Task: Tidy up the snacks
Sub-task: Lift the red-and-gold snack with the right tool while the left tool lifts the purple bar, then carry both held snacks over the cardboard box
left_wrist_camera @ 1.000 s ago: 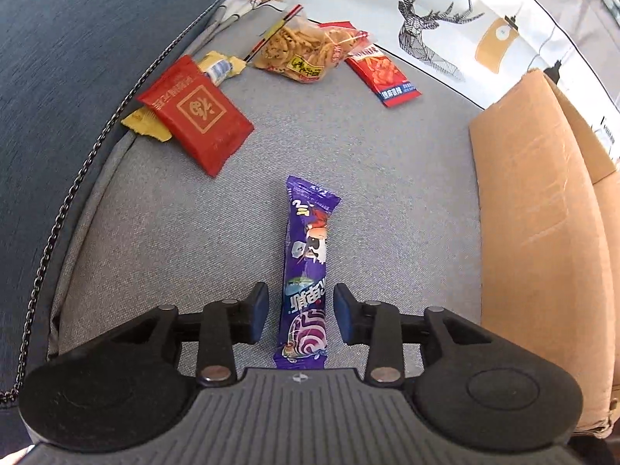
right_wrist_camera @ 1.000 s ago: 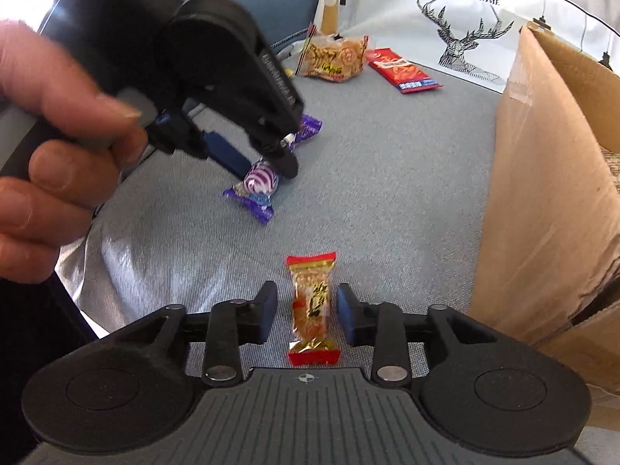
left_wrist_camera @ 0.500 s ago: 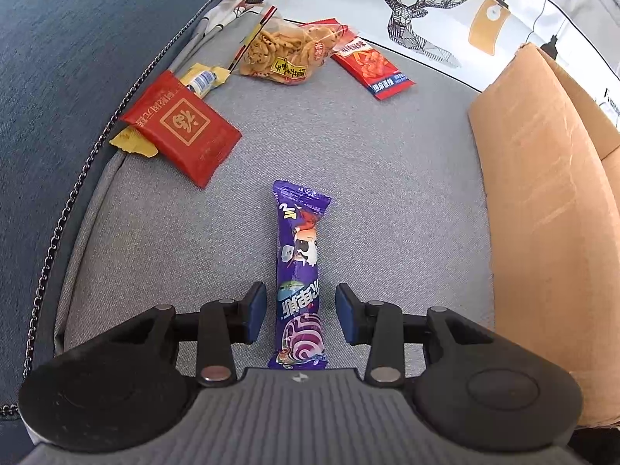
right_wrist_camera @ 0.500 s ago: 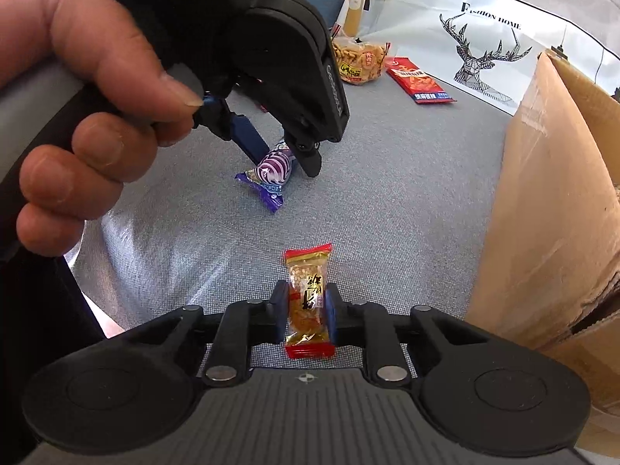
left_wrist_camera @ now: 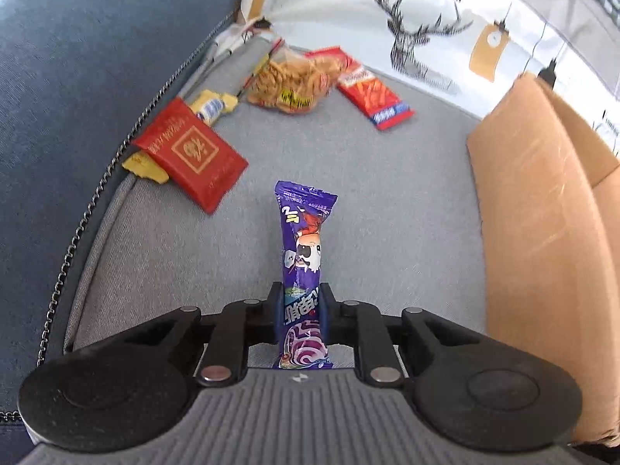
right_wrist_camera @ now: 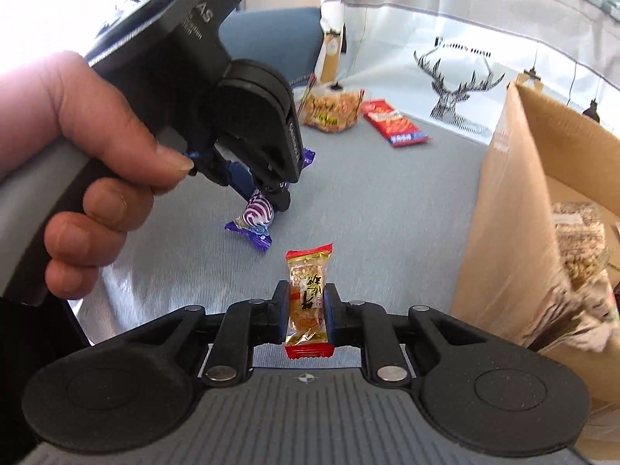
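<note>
We are gripping the long purple candy wrapper (left_wrist_camera: 301, 271) in our left gripper (left_wrist_camera: 301, 312) and the small red-and-gold snack bar (right_wrist_camera: 309, 302) in our right gripper (right_wrist_camera: 308, 306), both at lower centre; next we are likely lifting them toward the brown cardboard box (right_wrist_camera: 515, 209) at right.

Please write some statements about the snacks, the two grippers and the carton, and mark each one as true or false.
1. The left gripper is shut on the purple snack bar. True.
2. The right gripper is open and holds nothing. False: its fingers press a small peanut candy.
3. The cardboard box stands to the right of both grippers. True.
4. The red packet lies inside the box. False: it lies on the grey cushion, near the seam.
</note>
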A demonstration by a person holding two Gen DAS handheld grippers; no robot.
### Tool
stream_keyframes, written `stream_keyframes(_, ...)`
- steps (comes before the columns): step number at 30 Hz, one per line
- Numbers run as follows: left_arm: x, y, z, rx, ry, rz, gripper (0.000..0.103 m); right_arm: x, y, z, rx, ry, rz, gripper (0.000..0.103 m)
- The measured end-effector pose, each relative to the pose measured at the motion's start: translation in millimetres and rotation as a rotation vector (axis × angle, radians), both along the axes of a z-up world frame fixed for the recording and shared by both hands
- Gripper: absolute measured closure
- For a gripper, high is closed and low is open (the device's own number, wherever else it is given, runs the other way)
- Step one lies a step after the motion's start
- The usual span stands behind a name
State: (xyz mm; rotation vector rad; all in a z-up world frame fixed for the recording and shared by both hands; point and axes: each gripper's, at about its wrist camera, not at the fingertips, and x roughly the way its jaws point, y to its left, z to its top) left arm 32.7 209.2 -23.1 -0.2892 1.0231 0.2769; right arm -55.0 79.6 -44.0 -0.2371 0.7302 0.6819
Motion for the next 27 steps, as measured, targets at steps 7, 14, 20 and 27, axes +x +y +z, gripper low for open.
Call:
stream_keyframes(7, -10.5, 7.0, 24.9, -0.032, -0.139, 0.042, 0.085, -0.2, -12.1, 21.6, 0.089, -0.069, -0.030, 0.084)
stream_keyframes(14, -19.4, 1.1, 50.7, -0.007, -0.287, 0.054, 0.085, 10.6, -33.6, 72.9, 0.161, -0.205, -0.052, 0.084)
stream_keyframes(20, -22.7, -13.5, 68.1, -0.057, -0.405, 0.001, 0.085, 43.3, -81.6, 126.7, 0.224, -0.305, -0.145, 0.085)
stream_keyframes(27, -15.7, -46.7, 78.7, -0.073, -0.493, -0.078, 0.085, 84.8, -155.0, 128.9, 0.208, -0.307, -0.304, 0.085)
